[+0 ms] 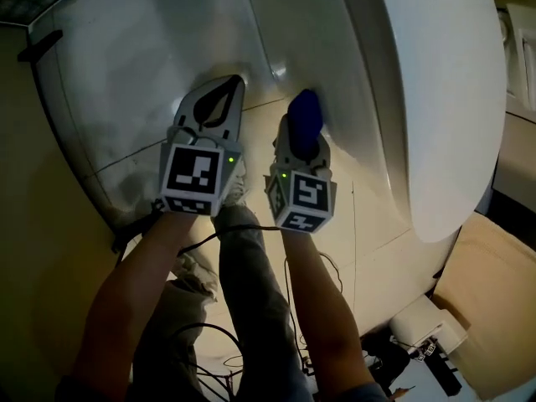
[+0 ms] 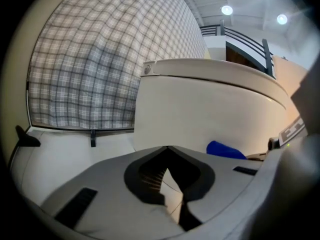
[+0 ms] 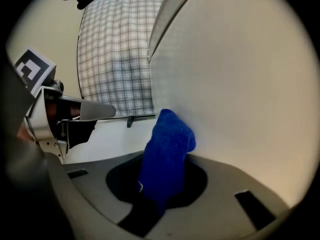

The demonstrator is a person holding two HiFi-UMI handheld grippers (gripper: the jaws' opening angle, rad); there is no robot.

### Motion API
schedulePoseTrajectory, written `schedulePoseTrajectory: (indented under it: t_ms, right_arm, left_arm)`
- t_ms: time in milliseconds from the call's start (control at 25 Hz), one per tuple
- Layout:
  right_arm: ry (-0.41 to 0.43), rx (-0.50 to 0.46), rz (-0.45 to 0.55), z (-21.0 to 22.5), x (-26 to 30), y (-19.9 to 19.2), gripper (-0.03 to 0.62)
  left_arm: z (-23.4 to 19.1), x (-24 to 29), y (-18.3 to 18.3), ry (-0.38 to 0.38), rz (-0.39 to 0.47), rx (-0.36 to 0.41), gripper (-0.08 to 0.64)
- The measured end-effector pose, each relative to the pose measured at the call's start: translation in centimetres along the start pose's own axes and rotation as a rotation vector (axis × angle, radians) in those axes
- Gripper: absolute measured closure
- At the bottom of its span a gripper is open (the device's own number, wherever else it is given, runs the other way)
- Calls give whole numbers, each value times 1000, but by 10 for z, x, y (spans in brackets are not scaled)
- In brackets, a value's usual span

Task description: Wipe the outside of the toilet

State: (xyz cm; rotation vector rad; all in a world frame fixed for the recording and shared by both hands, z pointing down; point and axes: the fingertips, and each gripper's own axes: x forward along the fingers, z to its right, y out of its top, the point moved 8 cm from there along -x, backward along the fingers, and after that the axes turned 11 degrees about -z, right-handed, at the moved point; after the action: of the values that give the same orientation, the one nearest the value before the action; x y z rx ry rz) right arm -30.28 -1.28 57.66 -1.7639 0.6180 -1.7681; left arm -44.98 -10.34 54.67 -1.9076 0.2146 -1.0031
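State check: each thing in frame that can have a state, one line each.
left gripper: shut, jaws together, empty.
right gripper: shut on blue cloth.
blue cloth: bunched, sticking up out of the jaws, by the toilet outer wall.
toilet lid: down, closed.

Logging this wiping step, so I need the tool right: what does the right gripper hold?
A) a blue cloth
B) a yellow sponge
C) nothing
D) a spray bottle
A: the right gripper is shut on a blue cloth that stands up out of it, close by the white toilet.
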Motion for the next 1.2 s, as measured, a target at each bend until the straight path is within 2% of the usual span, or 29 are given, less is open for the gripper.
schedulePoseTrajectory:
  t_ms: [160, 280, 360, 520, 680, 760, 1000, 1200]
  right_arm:
    - [-5, 2, 3, 2, -10, -12, 518]
    - [26, -22, 68, -12, 7, 1, 518]
    - [63, -35, 110, -26, 33, 14, 518]
    - [131, -57, 162, -60, 110, 43, 518]
    - [162, -77, 188, -84, 181, 60, 519]
    - [175, -93, 186, -91, 211, 64, 520]
    - [165, -140, 170, -89, 283, 74, 519]
    - [131, -178, 154, -73, 300, 77, 520]
  left_arm:
    - [19, -3, -14, -11, -10, -9, 548]
    - [12, 6, -16, 6, 8, -32, 549]
    - [-10, 19, -16, 41, 15, -54, 548]
    - [-85, 54, -23, 181, 12, -74, 548]
    - [-129, 84, -31, 231, 20, -44, 547]
    - [-150, 100, -37, 259, 14, -59, 548]
    - [-196, 142, -39, 289, 37, -27, 548]
    - [-194, 158, -44, 257, 31, -12, 548]
